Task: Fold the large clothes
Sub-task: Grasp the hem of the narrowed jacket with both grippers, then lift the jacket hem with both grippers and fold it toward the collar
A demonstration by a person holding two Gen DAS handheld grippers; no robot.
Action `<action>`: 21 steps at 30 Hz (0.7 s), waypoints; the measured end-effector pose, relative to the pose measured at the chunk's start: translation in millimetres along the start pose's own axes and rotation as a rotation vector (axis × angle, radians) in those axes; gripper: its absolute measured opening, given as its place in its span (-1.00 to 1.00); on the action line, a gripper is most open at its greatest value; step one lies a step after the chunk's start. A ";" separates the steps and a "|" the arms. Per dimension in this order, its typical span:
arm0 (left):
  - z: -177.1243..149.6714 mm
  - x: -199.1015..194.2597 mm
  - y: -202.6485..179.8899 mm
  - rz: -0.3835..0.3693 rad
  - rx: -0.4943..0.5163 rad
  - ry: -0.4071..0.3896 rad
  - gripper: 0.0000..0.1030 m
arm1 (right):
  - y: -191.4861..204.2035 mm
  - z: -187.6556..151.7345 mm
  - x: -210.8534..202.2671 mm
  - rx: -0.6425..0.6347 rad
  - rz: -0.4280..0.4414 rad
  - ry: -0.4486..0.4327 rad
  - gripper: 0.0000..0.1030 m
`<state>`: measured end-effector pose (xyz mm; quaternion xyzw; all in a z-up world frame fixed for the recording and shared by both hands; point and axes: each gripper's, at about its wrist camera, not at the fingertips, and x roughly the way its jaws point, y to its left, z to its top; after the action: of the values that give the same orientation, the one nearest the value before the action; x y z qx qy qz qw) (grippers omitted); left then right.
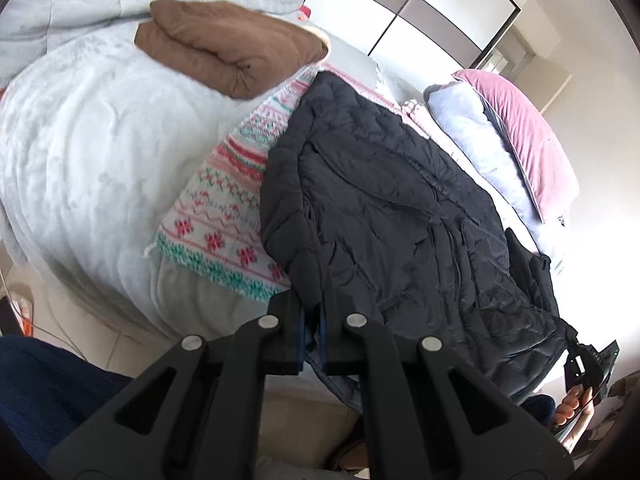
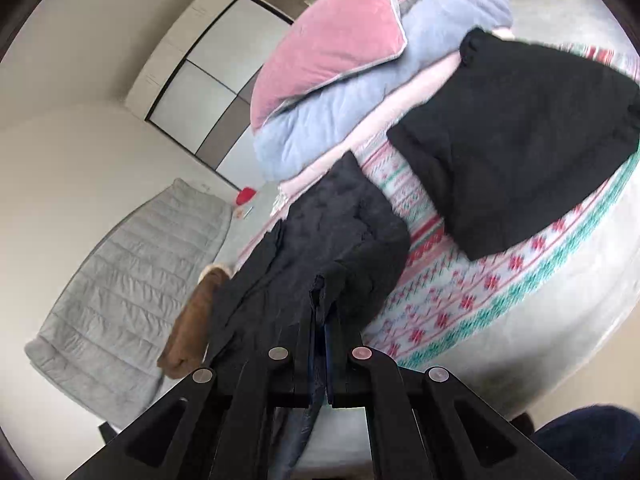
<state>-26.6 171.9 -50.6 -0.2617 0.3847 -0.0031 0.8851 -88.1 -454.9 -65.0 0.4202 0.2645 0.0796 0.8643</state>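
Both tongs are clamped on the hem of the black quilted jacket [image 1: 400,208], which lies lengthways on the bed over a patterned knit blanket [image 1: 224,208]: the left tongs [image 1: 314,312] pinch one bottom corner, the right tongs [image 2: 320,320] the other. I'd say the step is to carry this lower edge up toward the collar. To do it well, keep both corners level and a little taut so the padding doesn't bunch, lay the fold squarely on the upper half, and stay clear of the folded brown garment [image 1: 228,52] and the pink pillow [image 1: 524,136] nearby.
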 end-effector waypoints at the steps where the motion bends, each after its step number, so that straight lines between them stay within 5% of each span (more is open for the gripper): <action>1: -1.8 0.9 -1.0 0.005 0.004 -0.002 -0.88 | 0.1 -2.6 2.2 -0.005 -0.005 0.005 -0.95; 12: 0.2 -35.6 -9.0 -0.053 0.007 -0.046 -0.89 | 17.0 2.3 -29.0 -0.003 0.125 -0.067 -0.95; 17: 23.9 -82.3 -26.4 -0.100 0.019 -0.150 -0.90 | 48.5 16.2 -55.5 -0.045 0.219 -0.143 -0.95; 21: 52.7 -80.8 -29.8 -0.092 0.005 -0.173 -0.90 | 61.8 34.5 -46.0 -0.054 0.228 -0.160 -0.95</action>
<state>-41.7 187.2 48.1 -0.2761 0.2944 -0.0223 0.9147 -103.8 -456.0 18.0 0.4293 0.1430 0.1504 0.8790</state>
